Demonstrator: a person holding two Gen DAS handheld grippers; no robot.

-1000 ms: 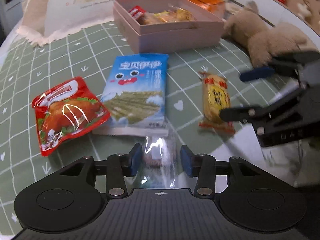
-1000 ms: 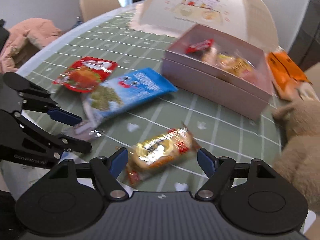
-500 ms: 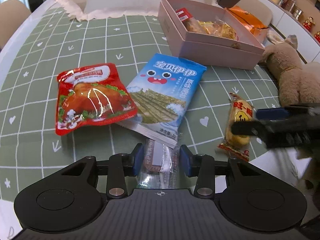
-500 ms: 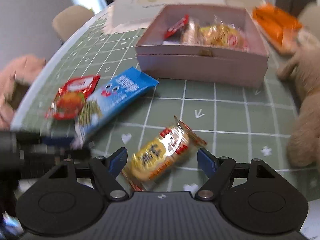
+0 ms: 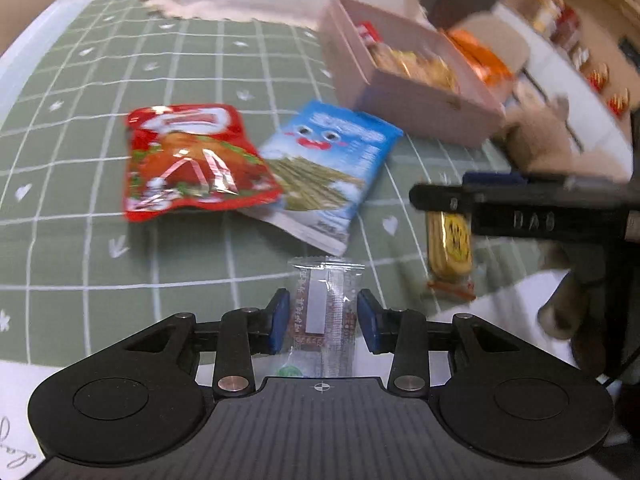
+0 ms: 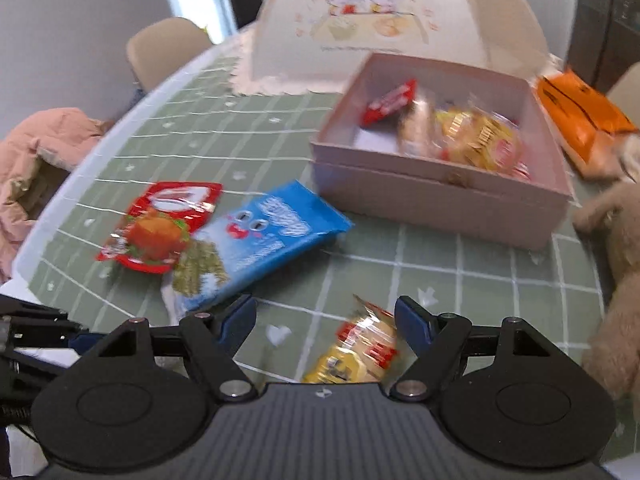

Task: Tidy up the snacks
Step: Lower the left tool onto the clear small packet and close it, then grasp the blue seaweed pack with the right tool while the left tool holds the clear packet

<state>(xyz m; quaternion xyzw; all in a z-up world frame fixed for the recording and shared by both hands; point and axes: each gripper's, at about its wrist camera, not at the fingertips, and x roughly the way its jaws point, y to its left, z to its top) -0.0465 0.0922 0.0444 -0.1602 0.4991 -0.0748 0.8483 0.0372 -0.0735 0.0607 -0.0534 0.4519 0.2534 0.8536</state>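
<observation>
- Left wrist view: the left gripper has its jaws narrowed around a small clear sachet; the pads look to be touching its edges, though whether they grip firmly I cannot tell.
- At 11 o'clock lies a red pouch on the counter, overlapping a blue packet at 12.
- At 1 o'clock sits the pink box, already holding snacks.
- At 2 o'clock the right gripper hovers over a yellow cake bar.
- Right wrist view: the right gripper's jaws are wide, straddling the yellow cake bar, not yet closed on it.
- The pink box is at 12 to 1 o'clock.
- Judgement: the bar is light, soft and crushable in slick film; take it across its middle, gently.
</observation>
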